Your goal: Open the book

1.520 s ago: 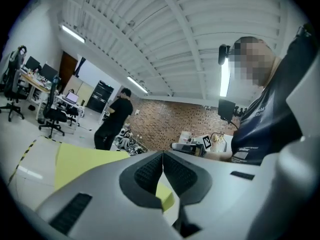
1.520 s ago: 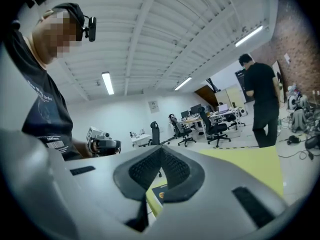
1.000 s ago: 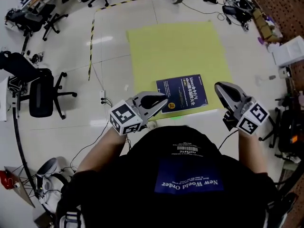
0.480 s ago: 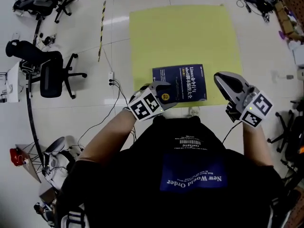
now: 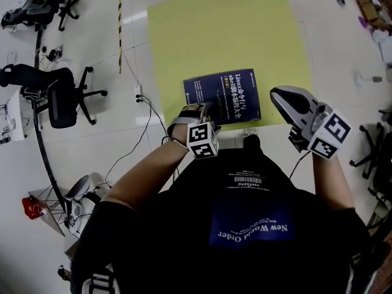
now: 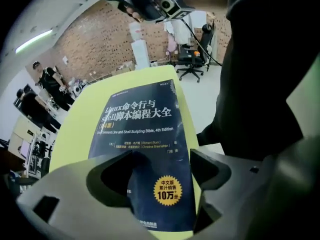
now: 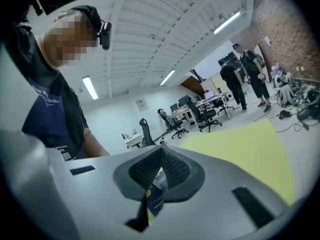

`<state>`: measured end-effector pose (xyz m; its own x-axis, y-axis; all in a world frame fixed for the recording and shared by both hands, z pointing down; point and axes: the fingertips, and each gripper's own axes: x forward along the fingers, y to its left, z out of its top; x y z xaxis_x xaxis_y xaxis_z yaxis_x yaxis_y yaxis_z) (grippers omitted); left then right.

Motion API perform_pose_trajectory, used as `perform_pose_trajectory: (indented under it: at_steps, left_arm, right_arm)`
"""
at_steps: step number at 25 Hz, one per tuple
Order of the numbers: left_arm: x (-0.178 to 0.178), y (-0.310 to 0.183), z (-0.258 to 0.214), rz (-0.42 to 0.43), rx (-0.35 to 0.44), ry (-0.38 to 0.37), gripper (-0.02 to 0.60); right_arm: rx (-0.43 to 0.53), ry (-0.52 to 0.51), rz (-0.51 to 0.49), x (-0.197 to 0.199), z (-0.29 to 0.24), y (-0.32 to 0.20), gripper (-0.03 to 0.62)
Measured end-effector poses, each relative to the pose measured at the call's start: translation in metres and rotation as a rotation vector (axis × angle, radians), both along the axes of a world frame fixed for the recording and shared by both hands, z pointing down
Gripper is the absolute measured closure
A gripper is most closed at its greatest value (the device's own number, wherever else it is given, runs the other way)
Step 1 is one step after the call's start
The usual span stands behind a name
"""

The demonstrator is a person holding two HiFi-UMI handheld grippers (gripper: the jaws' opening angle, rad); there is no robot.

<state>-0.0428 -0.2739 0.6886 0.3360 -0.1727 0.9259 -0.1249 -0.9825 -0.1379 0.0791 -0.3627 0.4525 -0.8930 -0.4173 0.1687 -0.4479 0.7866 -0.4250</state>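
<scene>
**A:** Where's the book?

**B:** From the head view, the book [image 5: 222, 97] lies closed and cover up on the yellow mat [image 5: 226, 29]. The mat is spread on the floor [image 5: 92, 158], and the book sits at its 6 o'clock edge.

**A:** And the left tool?

**B:** The left tool [image 5: 197, 111] points steeply down at the book's 7 o'clock corner. Its jaws have just been opening and now stand wide apart, released. In the left gripper view, the near end of the cover and its round yellow sticker [image 6: 167, 188] show in the gap between them. Neither pad presses on the book. I can't tell whether a tip touches the cover.

**A:** The right one?

**B:** The right tool [image 5: 286, 98] is held off at the book's 3 o'clock, apart from it. It appears over the mat's near right corner and points roughly level. In the right gripper view its ribbed pads [image 7: 172, 166] are clenched together with nothing between them. A sliver of the book shows below them.

**A:** Anything else around?

**B:** A black office chair [image 5: 61, 103] stands at the book's 9 o'clock, well apart. A white power strip [image 5: 138, 94] with cables lies between the chair and the mat. In the left gripper view, people [image 6: 47, 81] stand by a brick wall [image 6: 100, 39] beyond the mat's far edge.
</scene>
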Motion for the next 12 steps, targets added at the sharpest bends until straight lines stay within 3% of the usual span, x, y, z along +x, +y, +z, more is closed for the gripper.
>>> perform_pose_trajectory:
  at_steps: [7,12]
  left_arm:
    - [0.0009,0.0009,0.0064,0.044,0.071,-0.036,0.236]
    - [0.0009,0.006,0.0001,0.025,-0.021,-0.022,0.288]
  right_arm:
    - [-0.022,-0.002,-0.003,-0.0073,0.0089,0.0003,0.608]
    - [-0.018,-0.001,-0.006,-0.01,0.0046,0.0024,0.608]
